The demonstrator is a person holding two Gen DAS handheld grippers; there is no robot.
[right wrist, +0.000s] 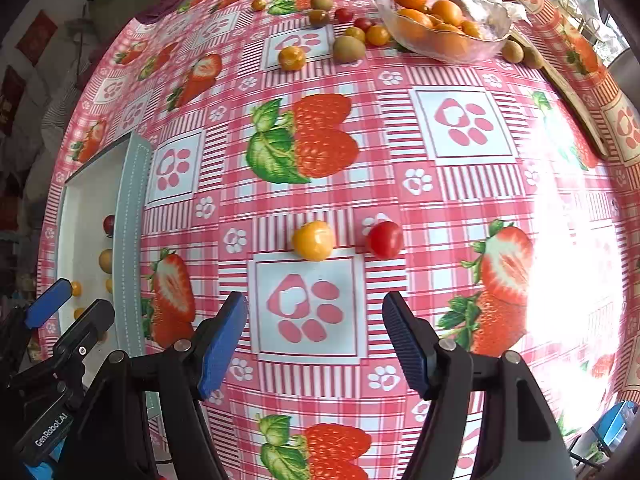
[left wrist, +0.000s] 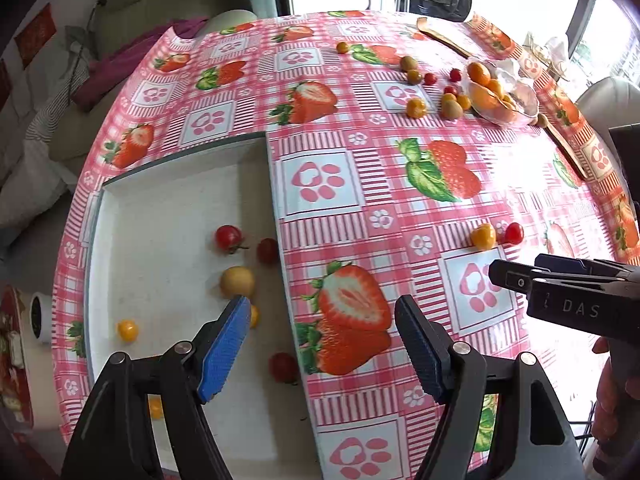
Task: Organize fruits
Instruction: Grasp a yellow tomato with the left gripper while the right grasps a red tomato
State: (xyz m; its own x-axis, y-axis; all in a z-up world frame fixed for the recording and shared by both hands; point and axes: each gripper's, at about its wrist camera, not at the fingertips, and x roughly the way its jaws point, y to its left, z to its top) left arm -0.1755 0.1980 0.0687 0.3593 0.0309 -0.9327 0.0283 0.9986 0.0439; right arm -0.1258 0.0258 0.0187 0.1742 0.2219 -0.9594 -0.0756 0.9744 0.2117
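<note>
A white tray (left wrist: 168, 208) at the table's left holds several small fruits: red tomatoes (left wrist: 229, 238), a pale yellow fruit (left wrist: 237, 281) and small orange ones (left wrist: 127, 330). My left gripper (left wrist: 322, 344) is open and empty over the tray's right rim. My right gripper (right wrist: 316, 340) is open and empty above the cloth, just short of a yellow-orange tomato (right wrist: 313, 240) and a red tomato (right wrist: 385, 239). The same pair shows in the left wrist view (left wrist: 483, 236). The tray also shows in the right wrist view (right wrist: 86, 216).
A glass bowl (right wrist: 492, 20) of oranges stands at the far right, with loose kiwis (right wrist: 349, 49), red tomatoes (right wrist: 344, 15) and yellow tomatoes (right wrist: 292, 58) scattered beside it. A wooden board (right wrist: 572, 96) lies along the right edge. A sofa (left wrist: 132, 8) is behind the table.
</note>
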